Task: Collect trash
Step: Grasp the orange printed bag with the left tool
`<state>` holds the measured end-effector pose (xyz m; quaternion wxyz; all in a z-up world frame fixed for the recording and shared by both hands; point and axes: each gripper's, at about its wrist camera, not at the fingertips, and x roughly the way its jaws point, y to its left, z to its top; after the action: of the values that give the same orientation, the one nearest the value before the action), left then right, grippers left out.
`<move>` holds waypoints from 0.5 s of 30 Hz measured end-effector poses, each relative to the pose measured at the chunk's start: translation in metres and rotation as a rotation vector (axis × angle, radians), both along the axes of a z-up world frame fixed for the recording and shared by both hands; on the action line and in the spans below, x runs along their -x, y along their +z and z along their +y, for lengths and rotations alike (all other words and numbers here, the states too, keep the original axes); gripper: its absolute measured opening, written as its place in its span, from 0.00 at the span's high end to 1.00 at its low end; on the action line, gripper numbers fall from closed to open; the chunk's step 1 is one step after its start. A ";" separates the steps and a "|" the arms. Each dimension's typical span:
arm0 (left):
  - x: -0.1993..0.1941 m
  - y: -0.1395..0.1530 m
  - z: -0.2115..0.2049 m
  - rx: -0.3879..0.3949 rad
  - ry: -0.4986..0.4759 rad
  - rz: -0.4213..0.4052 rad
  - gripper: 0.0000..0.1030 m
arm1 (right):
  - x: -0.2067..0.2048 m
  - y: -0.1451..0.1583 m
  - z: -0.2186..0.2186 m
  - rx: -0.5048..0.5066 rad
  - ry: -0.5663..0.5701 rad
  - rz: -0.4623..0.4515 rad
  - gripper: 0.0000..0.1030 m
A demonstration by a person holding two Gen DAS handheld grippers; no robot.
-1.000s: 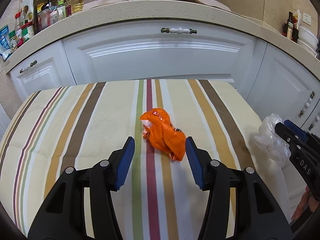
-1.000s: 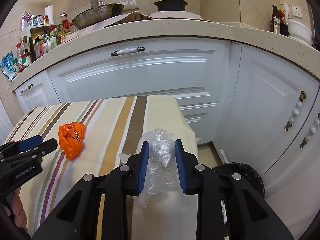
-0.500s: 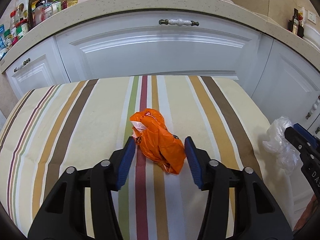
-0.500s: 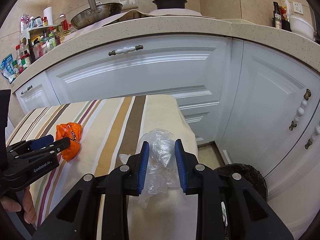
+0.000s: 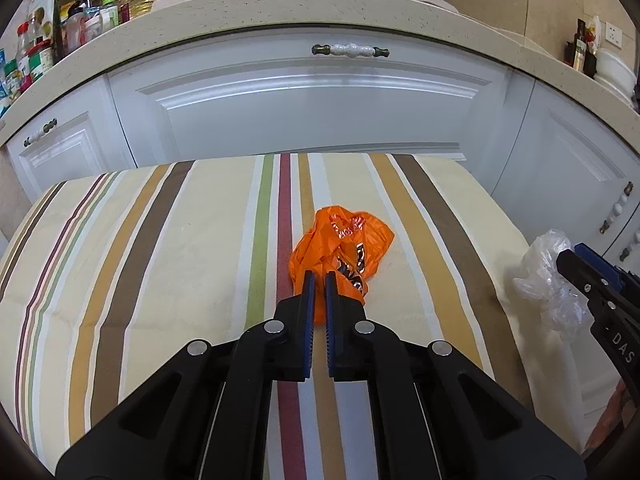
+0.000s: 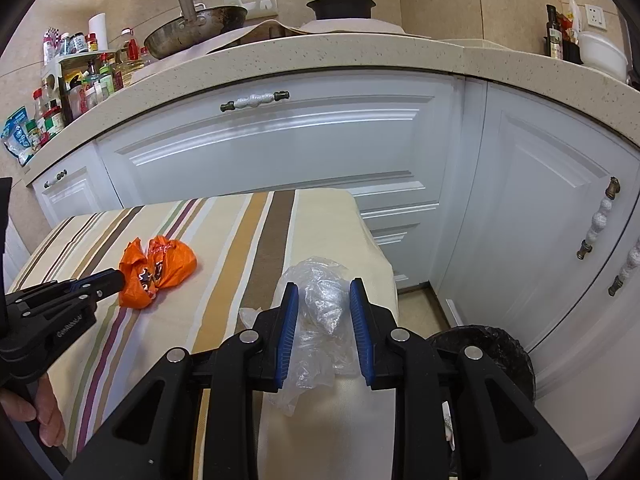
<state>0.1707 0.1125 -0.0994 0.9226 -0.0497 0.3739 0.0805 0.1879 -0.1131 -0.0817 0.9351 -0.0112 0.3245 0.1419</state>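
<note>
A crumpled orange plastic wrapper [image 5: 340, 246] lies on the striped tablecloth [image 5: 160, 240]; it also shows in the right wrist view [image 6: 158, 270]. My left gripper [image 5: 319, 280] is shut on the wrapper's near end. A crumpled clear plastic bag [image 6: 320, 300] is held between the pads of my right gripper [image 6: 325, 294], near the table's right edge; it also shows in the left wrist view [image 5: 548, 276]. A black bin [image 6: 488, 344] stands on the floor just right of the table.
White kitchen cabinets [image 5: 312, 112] stand close behind the table under a speckled counter [image 5: 280, 8]. Bottles and jars [image 6: 72, 80] crowd the counter's left end, with a pan [image 6: 200, 28] and a pot [image 6: 340, 4] farther back.
My left gripper moved forward around the orange wrapper and closed on it. My right gripper kept its hold on the clear bag and barely moved.
</note>
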 end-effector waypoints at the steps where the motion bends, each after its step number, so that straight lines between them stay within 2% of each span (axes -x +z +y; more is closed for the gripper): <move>1: 0.003 0.002 0.000 -0.007 -0.001 -0.007 0.97 | 0.001 0.000 0.000 0.000 0.000 -0.001 0.73; 2: 0.005 0.004 0.000 -0.014 -0.003 -0.011 1.00 | 0.002 0.001 0.000 -0.001 -0.001 -0.001 0.73; 8: 0.020 0.012 0.001 -0.028 -0.011 -0.021 1.00 | 0.006 0.002 -0.002 -0.003 0.003 -0.001 0.73; 12: 0.025 0.011 0.004 -0.006 -0.024 -0.002 1.00 | 0.011 0.004 -0.002 -0.003 0.007 -0.007 0.73; 14: 0.026 0.011 0.006 0.010 -0.008 -0.005 0.97 | 0.013 0.004 -0.002 -0.005 0.007 -0.007 0.73; 15: 0.026 0.011 0.008 0.016 -0.001 -0.009 0.90 | 0.013 0.004 -0.002 -0.006 0.007 -0.007 0.73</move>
<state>0.1447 0.1201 -0.0881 0.9239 -0.0572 0.3704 0.0769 0.1745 -0.1146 -0.0773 0.9358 -0.0102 0.3206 0.1463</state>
